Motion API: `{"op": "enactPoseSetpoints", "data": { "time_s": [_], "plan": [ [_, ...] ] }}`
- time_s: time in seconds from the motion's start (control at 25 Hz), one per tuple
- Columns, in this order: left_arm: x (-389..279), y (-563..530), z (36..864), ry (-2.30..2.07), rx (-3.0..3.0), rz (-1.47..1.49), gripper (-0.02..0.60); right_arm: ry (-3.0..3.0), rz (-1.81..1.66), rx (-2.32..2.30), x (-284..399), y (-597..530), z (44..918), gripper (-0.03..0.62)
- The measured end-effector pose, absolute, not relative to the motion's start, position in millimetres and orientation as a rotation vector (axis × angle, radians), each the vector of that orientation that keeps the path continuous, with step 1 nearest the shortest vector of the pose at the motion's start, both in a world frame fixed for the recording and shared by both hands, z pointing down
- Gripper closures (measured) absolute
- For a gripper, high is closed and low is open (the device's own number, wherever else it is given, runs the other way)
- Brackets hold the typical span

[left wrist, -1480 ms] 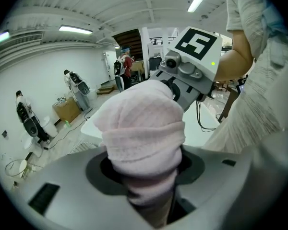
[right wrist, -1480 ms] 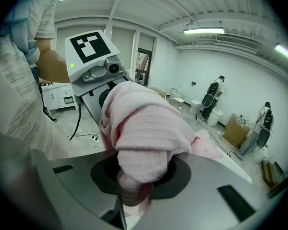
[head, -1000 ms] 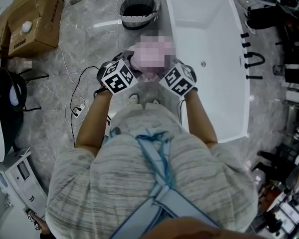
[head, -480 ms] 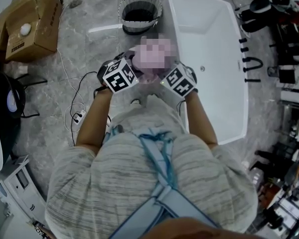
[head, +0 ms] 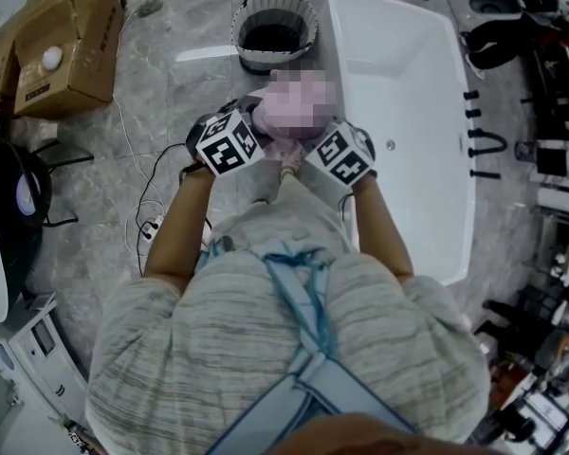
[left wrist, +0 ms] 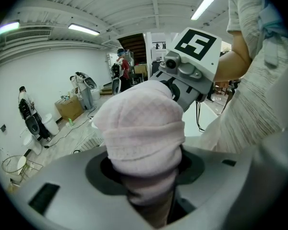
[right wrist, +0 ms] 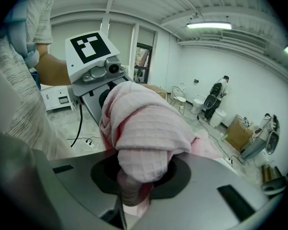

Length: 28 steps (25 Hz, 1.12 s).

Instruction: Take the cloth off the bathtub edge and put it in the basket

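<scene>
Cloth (left wrist: pixel 143 123): a pink, waffle-textured wad held up off the bathtub, close in front of the person's chest and bunched between the two tools. The left hand-held gripper (head: pixel 249 131) is clamped on a thick roll of it, with the fabric bulging over and hiding the jaw tips. The right hand-held gripper (head: pixel 315 142) is clamped on a thinner fold at the other side, and a loose tail hangs down below its jaws.

It looks light, soft and limp. It should not slip much, since the weave gives the pads something to bite on, but it has no stiffness, so any part not pinched will sag. The thick middle of the bundle is the best place to hold, and both grips appear to be there already. The hanging tail is probably the one thing to watch, as it could drape over a rim instead of falling inside.

Below lies a grey marble-patterned floor (head: pixel 171 93) with a cable (head: pixel 144 192) trailing across it. Further ahead stands the basket (head: pixel 308 22), round, ribbed and dark inside, with nothing pink in it yet. The white bathtub (head: pixel 455 159) is just beside it on the right. A cardboard box (head: pixel 62 41) sits well apart at the far left.
</scene>
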State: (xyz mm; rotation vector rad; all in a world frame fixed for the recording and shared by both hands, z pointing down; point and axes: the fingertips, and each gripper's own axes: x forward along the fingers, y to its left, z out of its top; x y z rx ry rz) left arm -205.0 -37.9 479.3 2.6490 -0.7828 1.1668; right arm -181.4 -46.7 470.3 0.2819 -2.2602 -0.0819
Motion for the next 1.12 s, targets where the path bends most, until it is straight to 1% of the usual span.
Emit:
{"op": "enactPoseSetpoints", "data": {
  "time_s": [0.56,1.12],
  "plan": [
    [-190.2,-184.3,470.7,-0.799,2.613,1.216,0.350,-2.297,-0.075,0.261,-166.6,-193.9,462.4,0.500],
    [-158.0,-290.6,457.8,-0.828,2.624,1.251,0.350,-2.336,-0.100,0.266,-134.4,-299.6,450.3,0.500]
  ]
}}
